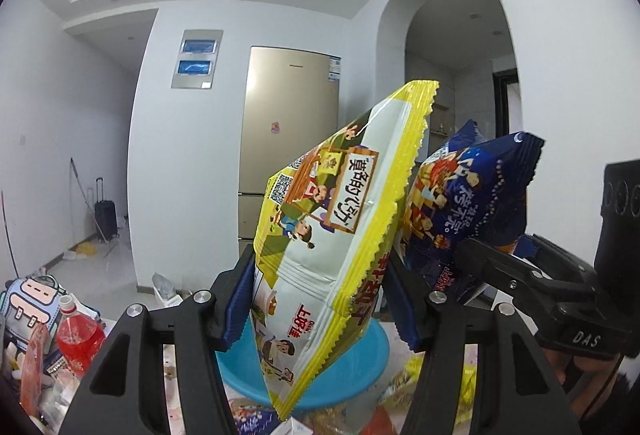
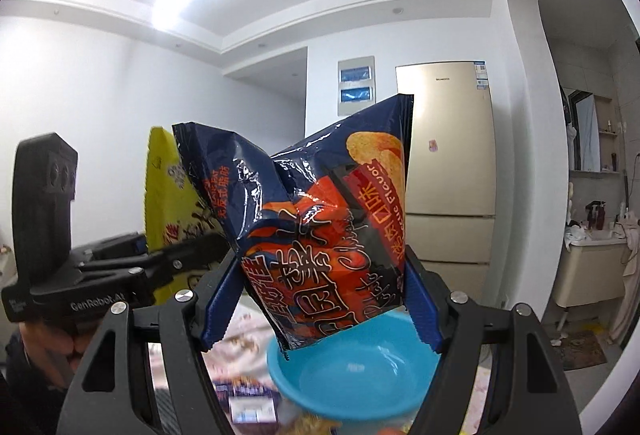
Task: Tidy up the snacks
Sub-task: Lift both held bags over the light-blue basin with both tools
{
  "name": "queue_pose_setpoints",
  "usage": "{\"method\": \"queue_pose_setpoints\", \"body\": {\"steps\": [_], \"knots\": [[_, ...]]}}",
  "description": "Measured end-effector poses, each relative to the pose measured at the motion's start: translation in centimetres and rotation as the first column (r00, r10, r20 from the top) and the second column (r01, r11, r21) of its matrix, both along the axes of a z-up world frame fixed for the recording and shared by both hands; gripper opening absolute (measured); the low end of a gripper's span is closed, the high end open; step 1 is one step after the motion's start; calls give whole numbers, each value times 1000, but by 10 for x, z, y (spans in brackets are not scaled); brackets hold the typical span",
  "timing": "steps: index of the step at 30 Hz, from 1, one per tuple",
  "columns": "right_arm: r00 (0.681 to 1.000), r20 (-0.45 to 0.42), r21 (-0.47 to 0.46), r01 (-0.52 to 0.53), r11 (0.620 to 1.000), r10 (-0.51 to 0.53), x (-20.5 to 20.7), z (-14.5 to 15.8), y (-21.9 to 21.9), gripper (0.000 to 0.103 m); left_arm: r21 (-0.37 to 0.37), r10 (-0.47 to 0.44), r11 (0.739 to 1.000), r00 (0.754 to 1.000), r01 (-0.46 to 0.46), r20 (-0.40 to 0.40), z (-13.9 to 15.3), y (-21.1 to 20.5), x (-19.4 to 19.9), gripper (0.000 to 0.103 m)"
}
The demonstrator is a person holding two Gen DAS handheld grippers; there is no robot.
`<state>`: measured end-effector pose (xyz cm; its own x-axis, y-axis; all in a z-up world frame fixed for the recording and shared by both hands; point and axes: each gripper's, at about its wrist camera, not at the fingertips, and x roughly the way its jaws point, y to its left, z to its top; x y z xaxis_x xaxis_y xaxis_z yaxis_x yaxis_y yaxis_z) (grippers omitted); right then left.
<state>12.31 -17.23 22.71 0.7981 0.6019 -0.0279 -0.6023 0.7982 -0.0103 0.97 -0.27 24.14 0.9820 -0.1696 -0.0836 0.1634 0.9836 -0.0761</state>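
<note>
The yellow snack bag [image 1: 340,219] is held up in the air, tilted, its lower part pinched between the blue pads of the left gripper [image 1: 320,299]. The jaws press against both faces of the bag, so the gripper is closed on it. The bag's zigzag sealed edge runs diagonally from upper right to lower left, and its bottom corner hangs in front of a blue bowl [image 1: 372,367] that sits on the tabletop [image 1: 400,343] below.

Just beside it, to the right, the dark blue chip bag [image 2: 316,231] is also lifted, crumpled at its top, and clamped at its lower sides by the right gripper [image 2: 320,299]. Its bottom corner hangs above the blue bowl [image 2: 348,375]. In the right wrist view the yellow bag [image 2: 168,195] stands upright just left of the blue one, with the left gripper [image 2: 176,259] reaching in from the left side.

Around the bowl the tabletop carries scattered snack packets [image 1: 404,391]. At the left edge stands a red drink bottle [image 1: 78,339] beside a cartoon backpack figure [image 1: 30,303]. Behind everything are a gold refrigerator [image 1: 292,139], white walls, an arched doorway [image 1: 452,47] and a dark suitcase [image 1: 105,215] on the floor.
</note>
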Motion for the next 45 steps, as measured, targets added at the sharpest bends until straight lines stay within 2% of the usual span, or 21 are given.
{"method": "queue_pose_setpoints", "body": {"steps": [5, 9, 14, 18, 22, 25, 28, 30, 32, 34, 41, 45], "knots": [[1000, 9, 23, 24, 999, -24, 20, 7, 13, 72, -40, -5, 999, 999, 4, -31, 7, 16, 35, 62], [999, 1, 29, 36, 999, -36, 32, 2, 23, 73, -53, 2, 999, 998, -5, -63, -5, 21, 59, 62], [998, -30, -15, 50, 999, -51, 53, -17, 32, 73, -23, 32, 999, 995, -34, -99, -30, 20, 91, 62], [998, -53, 5, 27, 1000, -27, 71, -38, 28, 74, -32, 30, 999, 989, -35, -144, -43, 24, 114, 62], [991, -129, -2, 34, 999, -34, 92, -52, 26, 74, -12, 59, 998, 982, -62, -182, -53, 22, 134, 62], [968, -251, 52, 27, 998, -13, 111, -56, 20, 74, 8, 66, 998, 975, -66, -214, -62, 15, 144, 62], [950, -309, 18, 52, 998, -43, 122, -62, 21, 76, 40, 89, 996, 964, -81, -250, -72, 9, 152, 62], [938, -338, -5, 72, 997, -69, 130, -68, 23, 76, 31, 83, 997, 944, -77, -320, -80, 9, 164, 62], [926, -371, -1, 71, 997, -67, 137, -73, 22, 76, 7, 66, 998, 928, -68, -366, -90, 13, 168, 62], [917, -392, -10, 80, 997, -78, 145, -76, 22, 76, 15, 70, 997, 915, -70, -398, -98, 14, 178, 62], [887, -447, -89, 82, 993, -113, 157, -93, 33, 76, 60, 94, 995, 880, -75, -465, -121, 8, 207, 62], [867, -484, -95, 80, 992, -116, 163, -106, 32, 76, 70, 97, 995, 868, -72, -487, -137, 10, 205, 62]]}}
